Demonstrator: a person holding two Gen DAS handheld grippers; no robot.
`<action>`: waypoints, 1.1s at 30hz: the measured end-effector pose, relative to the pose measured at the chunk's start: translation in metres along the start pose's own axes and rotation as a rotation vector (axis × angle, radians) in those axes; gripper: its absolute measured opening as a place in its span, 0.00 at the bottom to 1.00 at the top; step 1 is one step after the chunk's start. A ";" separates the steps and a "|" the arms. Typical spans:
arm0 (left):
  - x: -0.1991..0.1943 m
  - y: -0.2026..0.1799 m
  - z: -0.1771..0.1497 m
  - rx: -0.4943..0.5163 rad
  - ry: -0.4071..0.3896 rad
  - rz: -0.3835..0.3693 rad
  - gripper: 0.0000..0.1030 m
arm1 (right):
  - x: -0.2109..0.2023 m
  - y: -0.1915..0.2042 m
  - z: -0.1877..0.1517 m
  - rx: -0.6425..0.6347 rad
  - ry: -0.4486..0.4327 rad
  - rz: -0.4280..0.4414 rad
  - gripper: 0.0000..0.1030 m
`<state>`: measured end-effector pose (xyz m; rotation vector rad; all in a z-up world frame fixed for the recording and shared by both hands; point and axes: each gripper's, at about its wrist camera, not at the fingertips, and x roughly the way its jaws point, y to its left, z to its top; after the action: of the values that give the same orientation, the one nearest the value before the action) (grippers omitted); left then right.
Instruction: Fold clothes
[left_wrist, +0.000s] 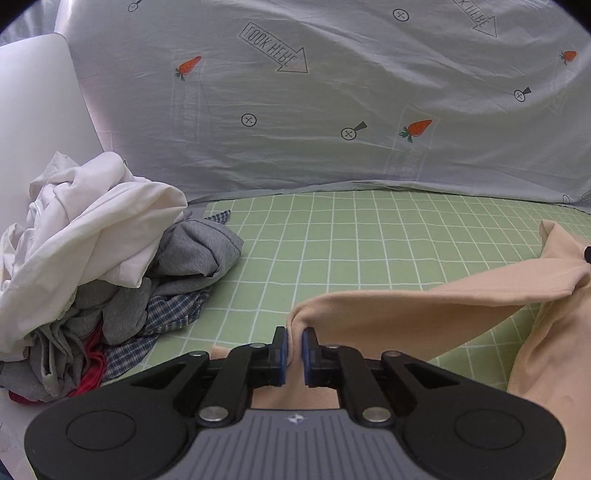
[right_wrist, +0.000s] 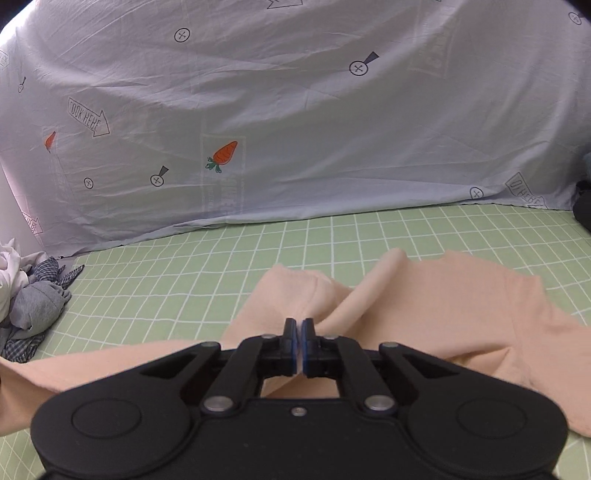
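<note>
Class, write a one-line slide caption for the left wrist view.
Left gripper pinches a peach garment above the green grid sheet, beside a laundry pile.

One peach garment (left_wrist: 424, 314), one clothes pile (left_wrist: 92, 266) at 9 o'clock, two grippers, one printed sheet (left_wrist: 332, 110), one checked cover (left_wrist: 369, 240).

A carrot-print pale sheet (right_wrist: 295, 129) hangs behind the green grid-patterned surface (right_wrist: 184, 280).
</note>
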<state>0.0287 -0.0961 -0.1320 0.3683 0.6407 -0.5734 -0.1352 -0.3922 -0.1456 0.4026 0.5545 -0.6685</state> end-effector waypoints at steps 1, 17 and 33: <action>-0.002 -0.007 -0.005 0.022 0.016 -0.004 0.11 | -0.001 -0.008 -0.009 0.003 0.027 -0.024 0.01; -0.034 -0.030 -0.060 -0.077 0.193 0.035 0.22 | -0.001 -0.041 -0.038 0.058 0.157 -0.033 0.25; -0.024 0.071 -0.066 -0.965 0.239 -0.060 0.40 | 0.013 0.002 -0.018 -0.008 0.122 0.003 0.53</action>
<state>0.0257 0.0005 -0.1550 -0.4988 1.0778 -0.2234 -0.1316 -0.3877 -0.1672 0.4386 0.6725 -0.6417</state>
